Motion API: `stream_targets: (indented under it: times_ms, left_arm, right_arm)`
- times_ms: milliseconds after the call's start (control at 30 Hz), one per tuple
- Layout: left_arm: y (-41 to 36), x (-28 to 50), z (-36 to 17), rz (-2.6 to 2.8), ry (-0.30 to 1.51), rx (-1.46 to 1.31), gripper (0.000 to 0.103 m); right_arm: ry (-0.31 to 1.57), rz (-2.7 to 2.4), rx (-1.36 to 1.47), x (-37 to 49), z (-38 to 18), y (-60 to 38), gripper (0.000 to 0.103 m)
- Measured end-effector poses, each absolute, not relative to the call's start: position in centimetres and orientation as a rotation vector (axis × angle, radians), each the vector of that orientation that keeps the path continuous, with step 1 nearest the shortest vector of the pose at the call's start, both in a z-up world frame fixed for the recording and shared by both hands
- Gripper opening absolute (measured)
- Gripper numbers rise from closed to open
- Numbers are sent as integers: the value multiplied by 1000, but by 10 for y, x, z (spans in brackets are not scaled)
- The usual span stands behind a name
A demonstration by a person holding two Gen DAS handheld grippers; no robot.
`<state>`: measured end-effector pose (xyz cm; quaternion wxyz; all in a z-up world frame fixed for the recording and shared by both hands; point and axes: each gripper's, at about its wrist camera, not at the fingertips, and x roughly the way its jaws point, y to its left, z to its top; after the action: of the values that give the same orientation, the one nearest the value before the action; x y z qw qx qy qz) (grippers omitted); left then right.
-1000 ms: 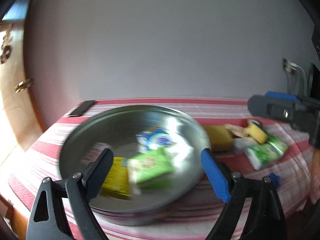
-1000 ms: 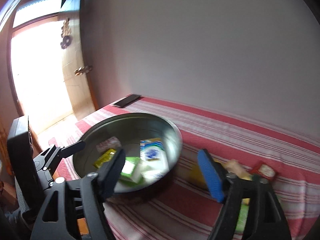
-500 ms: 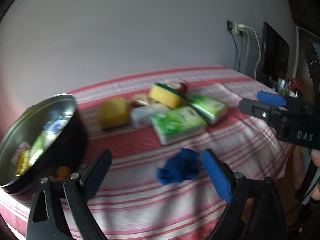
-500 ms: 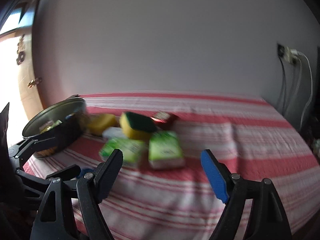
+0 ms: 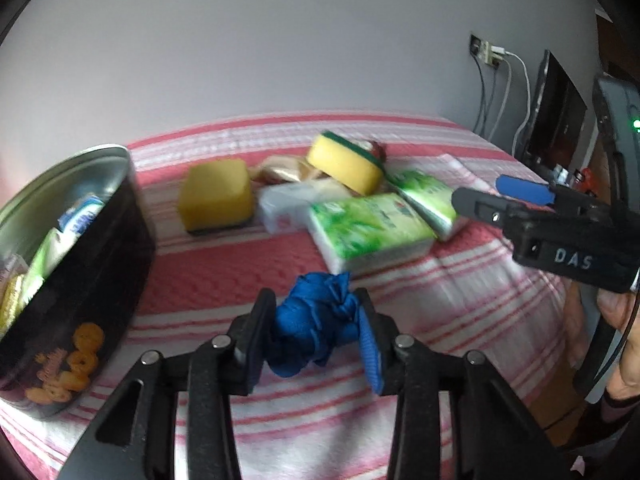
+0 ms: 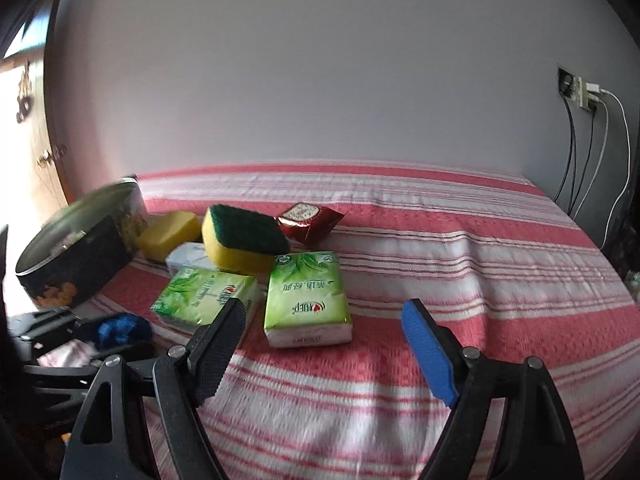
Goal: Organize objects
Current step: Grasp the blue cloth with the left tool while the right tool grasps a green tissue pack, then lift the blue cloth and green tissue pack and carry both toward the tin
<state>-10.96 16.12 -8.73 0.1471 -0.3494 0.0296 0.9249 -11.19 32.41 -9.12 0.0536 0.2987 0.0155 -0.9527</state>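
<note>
My left gripper (image 5: 316, 336) is shut on a crumpled blue cloth (image 5: 316, 330) just above the striped red bedspread (image 5: 224, 276). A round metal tin (image 5: 100, 248) with several small packets inside stands at the left. Behind the cloth lie a yellow sponge (image 5: 216, 196), a yellow-green scouring sponge (image 5: 346, 162), a white pack (image 5: 284, 206) and two green tissue packs (image 5: 368, 228). My right gripper (image 6: 324, 350) is open and empty, hovering in front of a green tissue pack (image 6: 306, 300). The blue cloth (image 6: 120, 328) also shows at the right wrist view's lower left.
A red snack packet (image 6: 308, 218) lies behind the scouring sponge (image 6: 240, 236). The tin (image 6: 80, 256) stands at the left edge of the bed. A wall socket with cables (image 6: 584, 96) is at the far right. A wooden door (image 6: 36, 120) is at the left.
Both grippers swung right, away from the tin toward the pile. My left gripper closed on the blue cloth, which lay free between its open fingers half a second ago.
</note>
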Motion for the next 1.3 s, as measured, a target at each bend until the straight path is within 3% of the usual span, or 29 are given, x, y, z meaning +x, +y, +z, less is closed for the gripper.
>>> stream_targets:
  times_ms: [367,533,600,633,667,1300]
  left_arm:
    - [147,-142,-79,2711,45,-1058,39]
    - [150,-148,-78,2722,83,-1067,39]
    - [151,-151,-79,2718,89,-1081,39]
    - [151,-151,-79,2717,89,-1079,39]
    - [150,-150,-79,2718,94,-1073,39]
    - [148,-135,-72,2772,109,-923,39]
  right_arm:
    - [182,-2846,1114,-152,-103,311,82]
    - [130,-2799,1184,-159,-109,315,82]
    - [105,-2773,1211,-161,-111,316,71]
    - [87,-2749,1231,-162,-114,317,58]
    - [77,-2751,1230,-162,-113,318,55]
    - [-65,-2850,1017,-142,-95,336,55]
